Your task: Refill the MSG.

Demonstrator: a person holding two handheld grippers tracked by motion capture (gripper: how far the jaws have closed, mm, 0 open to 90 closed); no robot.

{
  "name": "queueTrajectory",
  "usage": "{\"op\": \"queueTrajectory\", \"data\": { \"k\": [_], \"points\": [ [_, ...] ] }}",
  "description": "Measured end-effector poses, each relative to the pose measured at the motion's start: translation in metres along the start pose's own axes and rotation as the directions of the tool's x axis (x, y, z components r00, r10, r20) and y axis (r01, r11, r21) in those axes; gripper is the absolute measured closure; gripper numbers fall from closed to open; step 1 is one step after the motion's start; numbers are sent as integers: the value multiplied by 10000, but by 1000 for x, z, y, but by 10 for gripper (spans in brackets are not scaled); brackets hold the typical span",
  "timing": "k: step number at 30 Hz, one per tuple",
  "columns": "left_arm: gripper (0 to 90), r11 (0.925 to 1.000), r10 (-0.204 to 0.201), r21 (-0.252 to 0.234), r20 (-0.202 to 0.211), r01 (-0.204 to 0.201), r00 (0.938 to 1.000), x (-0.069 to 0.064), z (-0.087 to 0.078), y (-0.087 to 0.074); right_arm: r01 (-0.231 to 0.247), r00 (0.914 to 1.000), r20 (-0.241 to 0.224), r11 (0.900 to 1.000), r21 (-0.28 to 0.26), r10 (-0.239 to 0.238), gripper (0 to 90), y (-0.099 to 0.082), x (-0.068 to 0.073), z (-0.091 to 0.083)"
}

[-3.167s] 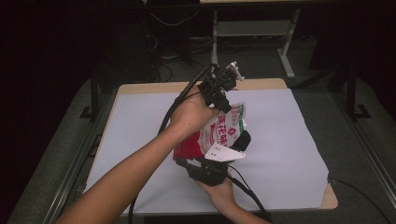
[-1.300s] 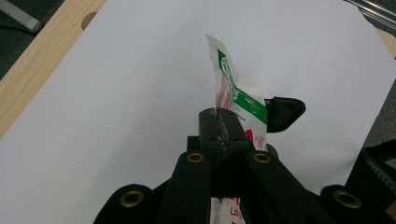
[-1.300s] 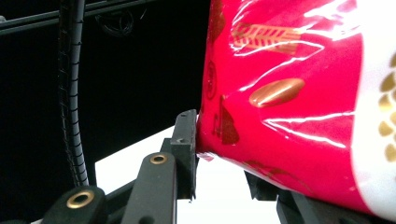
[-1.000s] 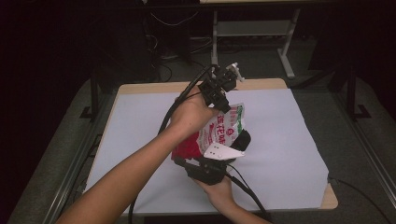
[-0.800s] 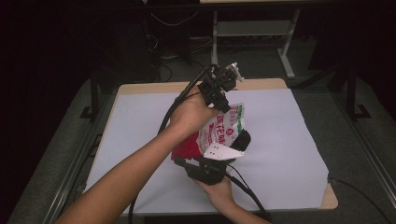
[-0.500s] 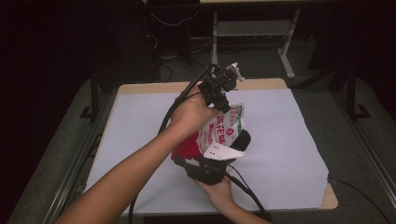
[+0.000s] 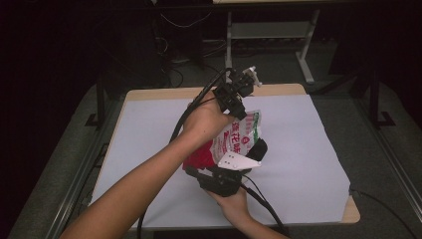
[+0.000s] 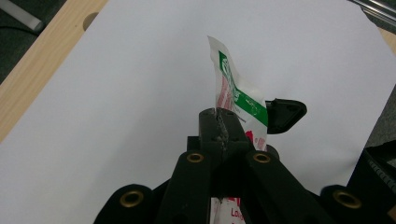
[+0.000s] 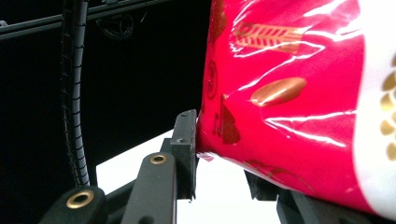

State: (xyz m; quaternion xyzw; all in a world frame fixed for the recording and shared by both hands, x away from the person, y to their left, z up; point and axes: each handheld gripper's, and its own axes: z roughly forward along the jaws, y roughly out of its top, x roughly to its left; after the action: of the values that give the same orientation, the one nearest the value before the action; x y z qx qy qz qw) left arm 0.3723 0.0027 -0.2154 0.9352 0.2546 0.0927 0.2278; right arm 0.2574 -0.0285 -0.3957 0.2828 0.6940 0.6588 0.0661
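A red and white snack bag [image 7: 240, 135] with a green band is held above the table between both grippers. My left gripper [image 7: 240, 110] comes from above and is shut on the bag's top edge. In the left gripper view the jaws [image 8: 219, 125] pinch that thin sealed edge of the bag [image 8: 232, 91]. My right gripper [image 7: 239, 153] reaches up from below, shut on the bag's lower body. The right gripper view has the glossy red bag [image 9: 289, 93] squeezed between the two pads, gripper midpoint [image 9: 224, 165]. The right gripper's far fingertip [image 8: 286, 113] pokes out beside the bag.
A white sheet [image 7: 298, 139] covers the wooden table [image 7: 350, 217]. Black cables [image 7: 191, 107] trail from both grippers. Dark floor, table legs and a metal frame [image 7: 268, 30] lie beyond the far edge.
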Motion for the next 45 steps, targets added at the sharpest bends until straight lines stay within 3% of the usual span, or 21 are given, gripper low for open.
{"op": "queueTrajectory", "data": {
  "k": [17,45],
  "points": [
    [900,9998,42,209,-77,-41,10000,1,2,3,-98,9999,-31,9999,-36,98,672,1,0,0],
    [900,9999,-35,128,-70,35,10000,2,2,3,-41,10000,-33,10000,-62,41,672,1,0,0]
  ]
}}
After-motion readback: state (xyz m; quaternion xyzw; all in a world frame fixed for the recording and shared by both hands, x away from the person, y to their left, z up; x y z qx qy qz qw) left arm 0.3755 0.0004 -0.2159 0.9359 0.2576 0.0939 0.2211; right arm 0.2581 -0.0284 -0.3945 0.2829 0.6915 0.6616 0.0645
